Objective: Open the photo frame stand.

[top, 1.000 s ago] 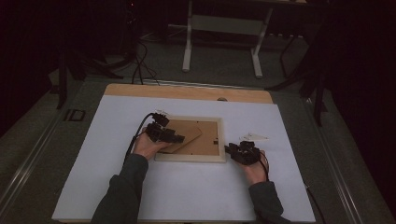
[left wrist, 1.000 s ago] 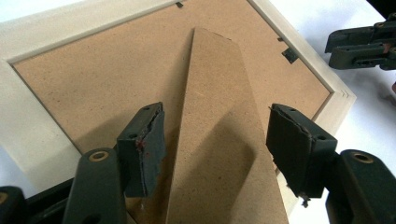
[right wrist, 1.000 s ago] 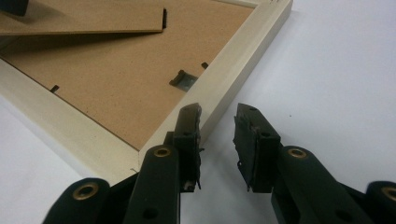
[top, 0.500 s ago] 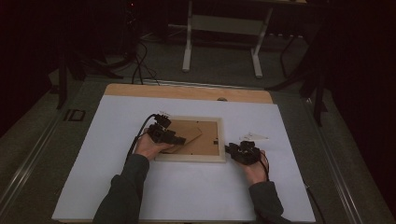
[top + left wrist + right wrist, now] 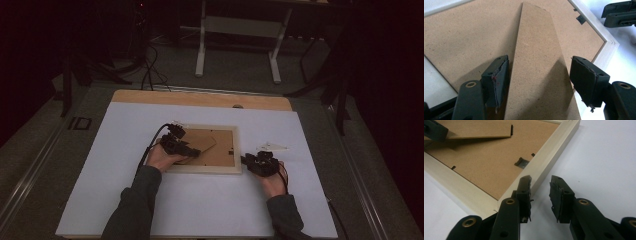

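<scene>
A pale wooden picture frame (image 5: 205, 170) lies face down on the white table, its brown backing board (image 5: 469, 32) up. The board's stand flap (image 5: 536, 75) is raised off it. My left gripper (image 5: 192, 152) is open astride this flap (image 5: 204, 145). In the left gripper view its jaws (image 5: 539, 61) have just been opening, with the flap between them and the right pad clear of it. My right gripper (image 5: 247, 161) is open at the frame's right side. In the right gripper view its left jaw lies along the rim (image 5: 549, 155), and bare table shows in the gap (image 5: 540, 180).
A white sheet (image 5: 200, 210) covers the table, with a wood strip (image 5: 200, 98) along its far edge. A small pale object (image 5: 272, 146) lies just beyond my right hand. Metal clips (image 5: 522, 162) sit on the backing. A stand's legs (image 5: 200, 50) are on the floor beyond.
</scene>
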A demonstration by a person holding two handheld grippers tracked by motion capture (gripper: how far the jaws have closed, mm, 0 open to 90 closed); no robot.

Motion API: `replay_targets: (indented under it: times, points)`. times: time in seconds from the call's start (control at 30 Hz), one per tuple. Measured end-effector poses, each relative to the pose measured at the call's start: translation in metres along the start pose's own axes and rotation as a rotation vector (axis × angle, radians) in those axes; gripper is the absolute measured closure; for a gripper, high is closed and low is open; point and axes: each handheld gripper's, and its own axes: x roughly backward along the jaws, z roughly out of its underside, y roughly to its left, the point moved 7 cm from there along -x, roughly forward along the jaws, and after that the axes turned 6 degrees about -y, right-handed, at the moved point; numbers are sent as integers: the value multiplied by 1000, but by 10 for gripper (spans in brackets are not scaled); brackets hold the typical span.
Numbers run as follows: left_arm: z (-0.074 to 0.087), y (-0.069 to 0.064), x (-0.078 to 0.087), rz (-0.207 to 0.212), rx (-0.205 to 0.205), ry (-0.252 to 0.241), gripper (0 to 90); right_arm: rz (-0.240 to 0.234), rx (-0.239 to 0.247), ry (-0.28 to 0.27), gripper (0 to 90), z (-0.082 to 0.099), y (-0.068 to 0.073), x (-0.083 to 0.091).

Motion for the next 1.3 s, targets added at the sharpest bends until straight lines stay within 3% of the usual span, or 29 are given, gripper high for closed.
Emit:
replay_targets:
  times: [0.57,1.3]
  points:
    - [0,-1,-1,-6,-31,33,380,-1,0,2,693,1,0,0]
    - [0,-3,-1,-7,-63,27,408,0,-6,0,691,0,-1,0]
